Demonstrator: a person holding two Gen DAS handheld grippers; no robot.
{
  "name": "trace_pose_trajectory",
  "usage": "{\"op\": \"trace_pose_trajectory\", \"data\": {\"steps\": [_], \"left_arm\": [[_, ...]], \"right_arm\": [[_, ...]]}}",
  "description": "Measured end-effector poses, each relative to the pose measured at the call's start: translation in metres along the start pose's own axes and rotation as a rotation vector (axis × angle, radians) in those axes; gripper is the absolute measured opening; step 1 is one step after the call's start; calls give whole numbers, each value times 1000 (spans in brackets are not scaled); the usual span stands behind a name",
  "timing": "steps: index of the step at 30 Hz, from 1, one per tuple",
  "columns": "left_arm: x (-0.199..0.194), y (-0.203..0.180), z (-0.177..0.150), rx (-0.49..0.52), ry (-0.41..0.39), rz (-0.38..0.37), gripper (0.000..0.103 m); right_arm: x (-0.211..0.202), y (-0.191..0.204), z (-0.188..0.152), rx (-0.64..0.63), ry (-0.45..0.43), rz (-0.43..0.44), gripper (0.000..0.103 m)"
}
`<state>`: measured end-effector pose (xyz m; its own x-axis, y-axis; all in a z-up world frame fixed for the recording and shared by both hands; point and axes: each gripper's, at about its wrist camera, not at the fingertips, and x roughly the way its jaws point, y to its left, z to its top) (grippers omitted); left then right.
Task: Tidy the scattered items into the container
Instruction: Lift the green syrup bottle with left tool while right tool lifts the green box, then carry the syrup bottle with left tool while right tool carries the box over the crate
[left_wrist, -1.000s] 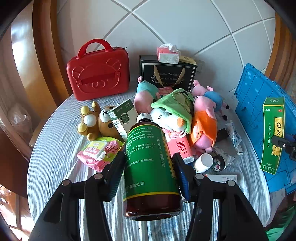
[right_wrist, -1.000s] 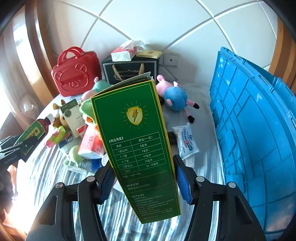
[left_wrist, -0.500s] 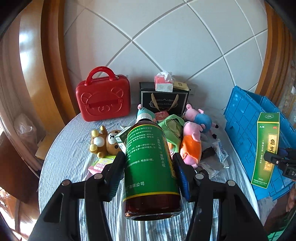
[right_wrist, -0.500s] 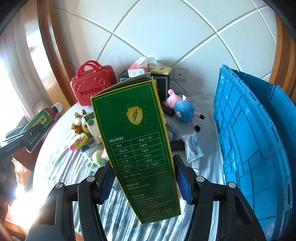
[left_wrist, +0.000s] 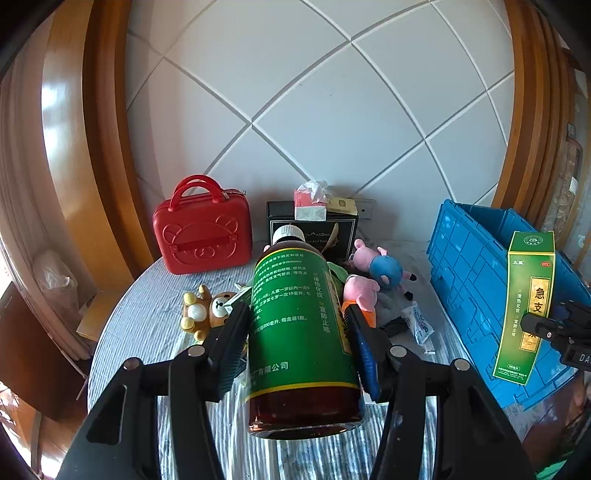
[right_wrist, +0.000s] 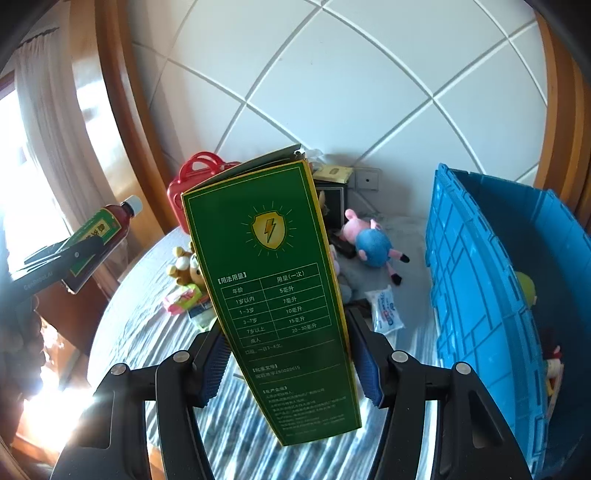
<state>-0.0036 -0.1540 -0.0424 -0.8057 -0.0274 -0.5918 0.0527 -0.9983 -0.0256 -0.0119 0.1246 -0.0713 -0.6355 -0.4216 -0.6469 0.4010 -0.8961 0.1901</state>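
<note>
— Two things are being carried at once. Starting on the left: the left tongs (left_wrist: 299, 343) are pressing both pads against the sides of a brown syrup bottle (left_wrist: 301, 332), which is lying along the fingers with its white cap pointing away, toward the wall.

— And where is the container sitting from there?

— Off to the right. The blue crate (left_wrist: 469, 273) is standing at the right edge of the round worktop (left_wrist: 147, 317), well apart from the bottle, with the clutter lying between them: a bear plush (left_wrist: 207, 310), pink pig plushes (left_wrist: 376, 269), a small white packet (left_wrist: 417, 321). A red case (left_wrist: 205, 230) and a black gift bag (left_wrist: 314, 232) are standing at the back.

— So which hand is nearer?

— The right one, I am judging. The right tongs (right_wrist: 288, 358) are clamping a tall green medicine box (right_wrist: 273, 295) by its narrow sides, long axis running up and away from the fingers, top flap slightly ajar. In the right wrist view the crate wall is rising just beside that box, to its right.

— Is anything lying in the crate already?

— Partly showing: something yellow-green (right_wrist: 526, 290) against the far inner wall and a few small items (right_wrist: 552, 365) lower down; I cannot tell what they are. Both loads are needing to travel rightward and over the crate's rim, the box first.
</note>
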Motion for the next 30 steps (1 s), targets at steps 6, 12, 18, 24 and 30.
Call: {"op": "trace_pose_trajectory", "data": {"steps": [6,12,18,24,30], "left_arm": [[-11,-22,10,2,-28,-6,52],[-16,-47,18,9,-43,-3,52],[-21,-81,29,26,-66,-3,52],[-18,-114,40,40,-74,-18,52],[-14,-154,55,68,-90,-42,52]], "right_arm": [[-18,-16,8,4,-39,11,59],[-39,-30,14,-1,-74,34,59],[-59,-49,20,-3,-112,55,59],[-74,-76,25,9,-145,68,59],[-92,-107,30,25,-179,62,59]]}}
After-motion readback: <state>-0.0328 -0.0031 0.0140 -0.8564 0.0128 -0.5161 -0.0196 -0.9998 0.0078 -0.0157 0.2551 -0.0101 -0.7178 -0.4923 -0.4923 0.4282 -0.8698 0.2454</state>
